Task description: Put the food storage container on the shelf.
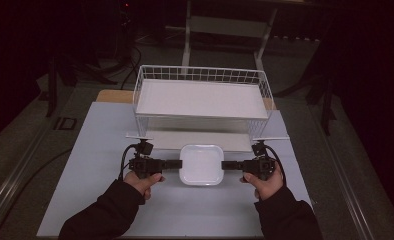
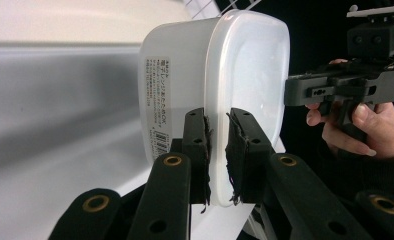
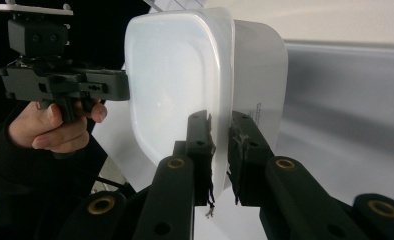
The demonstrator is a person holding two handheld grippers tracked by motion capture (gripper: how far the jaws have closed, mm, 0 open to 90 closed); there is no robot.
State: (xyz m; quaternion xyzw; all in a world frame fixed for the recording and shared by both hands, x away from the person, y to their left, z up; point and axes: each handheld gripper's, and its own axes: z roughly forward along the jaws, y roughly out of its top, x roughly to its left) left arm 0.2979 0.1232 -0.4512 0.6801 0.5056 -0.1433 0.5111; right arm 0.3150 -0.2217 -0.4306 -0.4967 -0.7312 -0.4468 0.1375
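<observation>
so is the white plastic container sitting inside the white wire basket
No, the white plastic container is held between both grippers in front of the white wire basket.

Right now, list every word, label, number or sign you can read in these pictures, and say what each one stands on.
Nothing reads clearly.
Printed label with a barcode on the side wall of the white rounded-square plastic container: lines of small print, too small and blurred to read.
Faint dark print on the same container's side in the right gripper view: too blurred to read.

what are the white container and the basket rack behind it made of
White container: probably translucent plastic, smooth and slightly glossy, since light glows through its walls and lid rim. Basket rack: looks like white-coated metal wire, judging by its thin grid sides; its flat shelf panel's material is unclear.
</observation>
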